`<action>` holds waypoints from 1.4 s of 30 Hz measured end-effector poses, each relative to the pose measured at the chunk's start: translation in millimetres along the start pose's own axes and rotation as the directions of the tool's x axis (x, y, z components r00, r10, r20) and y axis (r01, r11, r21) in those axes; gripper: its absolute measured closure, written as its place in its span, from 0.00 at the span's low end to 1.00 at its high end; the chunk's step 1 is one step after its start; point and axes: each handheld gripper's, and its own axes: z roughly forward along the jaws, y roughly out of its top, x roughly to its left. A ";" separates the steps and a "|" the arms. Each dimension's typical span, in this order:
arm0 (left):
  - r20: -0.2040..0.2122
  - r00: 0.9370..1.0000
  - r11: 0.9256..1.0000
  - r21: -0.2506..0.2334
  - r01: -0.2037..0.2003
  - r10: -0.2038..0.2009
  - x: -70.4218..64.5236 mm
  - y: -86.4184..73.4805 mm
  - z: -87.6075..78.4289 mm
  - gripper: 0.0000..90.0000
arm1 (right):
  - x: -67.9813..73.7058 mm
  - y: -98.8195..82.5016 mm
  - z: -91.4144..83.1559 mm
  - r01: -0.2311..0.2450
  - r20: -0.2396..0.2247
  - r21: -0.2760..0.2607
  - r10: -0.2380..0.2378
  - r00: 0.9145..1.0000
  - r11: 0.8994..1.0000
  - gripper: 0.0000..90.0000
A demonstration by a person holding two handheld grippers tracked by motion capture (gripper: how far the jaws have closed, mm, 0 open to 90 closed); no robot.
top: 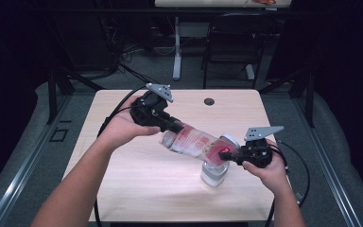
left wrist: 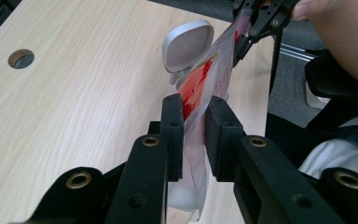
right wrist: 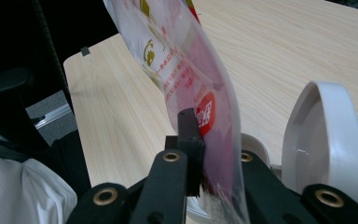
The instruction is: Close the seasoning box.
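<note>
Clear plastic pouch with red print (top: 194, 142) stretched above white lidded container (top: 213, 174) on table; left gripper (top: 172, 125) clenched on one end, right gripper (top: 228, 154) clenched on other.

Rectangular light-wood laminate table (top: 137, 175) is sitting on a grey carpeted floor (top: 23, 142). A small round dark cable hole (top: 209, 101) is showing in the top near the far edge, at about 12 o'clock from the table's middle. A white round plastic container with a hinged lid flipped open (top: 213, 174) is standing directly on the top at about 4 o'clock. In the left gripper view its grey-white lid (left wrist: 188, 45) is standing upright.
</note>
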 end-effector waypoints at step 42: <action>-0.006 1.000 1.000 0.002 -0.029 0.029 -5.7 11.9 6.0 0.88 | -10.0 -3.0 -7.0 -0.039 0.062 -0.043 0.041 0.997 0.998 0.98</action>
